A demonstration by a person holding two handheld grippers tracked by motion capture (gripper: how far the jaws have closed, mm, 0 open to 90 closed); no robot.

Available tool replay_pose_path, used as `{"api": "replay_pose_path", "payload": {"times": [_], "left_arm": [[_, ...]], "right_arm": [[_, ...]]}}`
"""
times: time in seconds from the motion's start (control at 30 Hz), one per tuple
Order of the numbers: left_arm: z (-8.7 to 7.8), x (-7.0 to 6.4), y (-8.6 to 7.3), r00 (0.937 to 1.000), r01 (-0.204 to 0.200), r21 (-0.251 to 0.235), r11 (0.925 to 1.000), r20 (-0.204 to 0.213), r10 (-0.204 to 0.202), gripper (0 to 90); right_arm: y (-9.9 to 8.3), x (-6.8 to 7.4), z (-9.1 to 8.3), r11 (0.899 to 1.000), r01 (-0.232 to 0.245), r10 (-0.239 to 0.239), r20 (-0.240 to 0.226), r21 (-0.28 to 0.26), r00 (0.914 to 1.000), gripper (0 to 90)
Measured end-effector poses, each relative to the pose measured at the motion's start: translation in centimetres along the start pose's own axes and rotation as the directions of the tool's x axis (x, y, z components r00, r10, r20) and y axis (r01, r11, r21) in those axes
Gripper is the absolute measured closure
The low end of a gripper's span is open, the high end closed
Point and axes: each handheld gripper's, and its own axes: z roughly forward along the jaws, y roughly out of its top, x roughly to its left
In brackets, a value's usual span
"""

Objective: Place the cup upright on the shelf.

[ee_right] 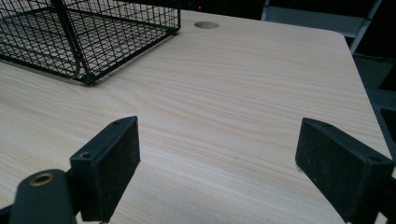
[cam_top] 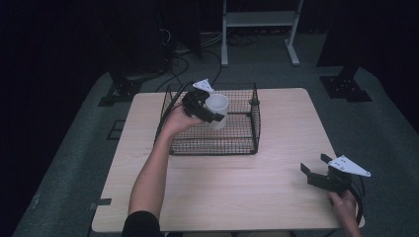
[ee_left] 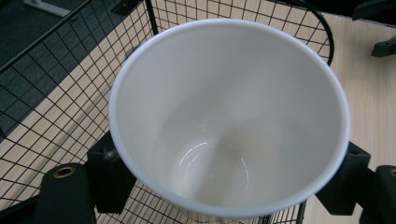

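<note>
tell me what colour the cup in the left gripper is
White, plain inside and out; the cup shows best in the left gripper view.

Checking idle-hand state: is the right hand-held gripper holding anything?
No: the right hand-held gripper has its jaws spread wide apart over bare table, with nothing between them.
</note>
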Motion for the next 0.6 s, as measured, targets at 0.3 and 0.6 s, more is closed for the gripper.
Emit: {"api": "replay_pose_path", "payload": {"times": [0.3,0.6], "left_arm": [[1.4,0.5,-0.3,1.0,0.008,0.024,0.9997,0.003,-0.008,21.1],[2.2,0.7,-0.6,1.0,0.009,0.04,0.9991,0.0,-0.009,21.1]], "right_arm": [[0.0,0.0,0.0,1.0,-0.001,0.001,-0.001,-0.001,1.0,13.1],[0.0,0.0,0.0,1.0,0.001,-0.001,-0.002,-0.001,1.0,13.1]]}}
